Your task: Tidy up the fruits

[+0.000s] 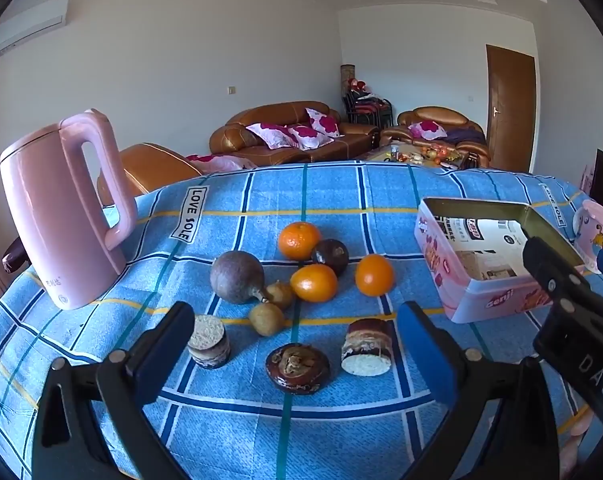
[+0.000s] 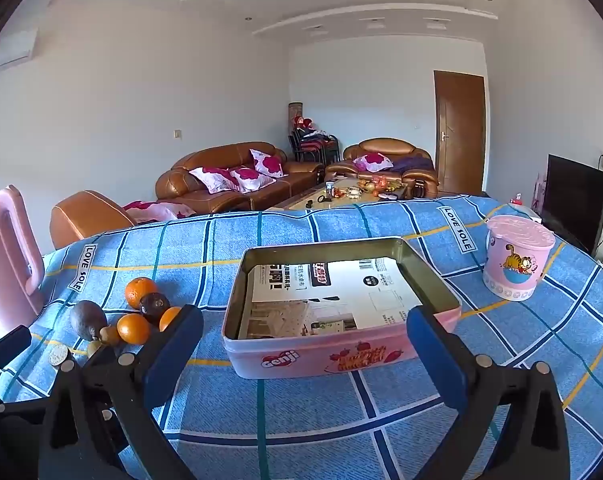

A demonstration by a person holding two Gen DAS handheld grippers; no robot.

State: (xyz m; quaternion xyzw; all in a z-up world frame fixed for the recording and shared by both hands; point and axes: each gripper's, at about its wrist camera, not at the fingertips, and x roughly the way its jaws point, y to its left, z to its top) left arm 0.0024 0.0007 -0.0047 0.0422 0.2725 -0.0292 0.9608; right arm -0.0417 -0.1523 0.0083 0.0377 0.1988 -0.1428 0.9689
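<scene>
Three oranges (image 1: 299,240) (image 1: 313,282) (image 1: 374,275), a large purple passion fruit (image 1: 236,277), a dark one (image 1: 330,256) and two small brown fruits (image 1: 266,319) lie together on the blue checked cloth. My left gripper (image 1: 297,344) is open and empty, just in front of them. A pink open tin (image 2: 341,312) lined with printed paper sits to the right. My right gripper (image 2: 305,344) is open and empty, close in front of the tin. The fruit pile also shows in the right wrist view (image 2: 133,326) at the left.
Three cake-like snacks (image 1: 208,347) (image 1: 297,368) (image 1: 367,347) lie between my left fingers. A pink kettle (image 1: 61,216) stands at the left. A pink lidded cup (image 2: 517,264) stands at the right. The table edge (image 2: 261,216) runs behind.
</scene>
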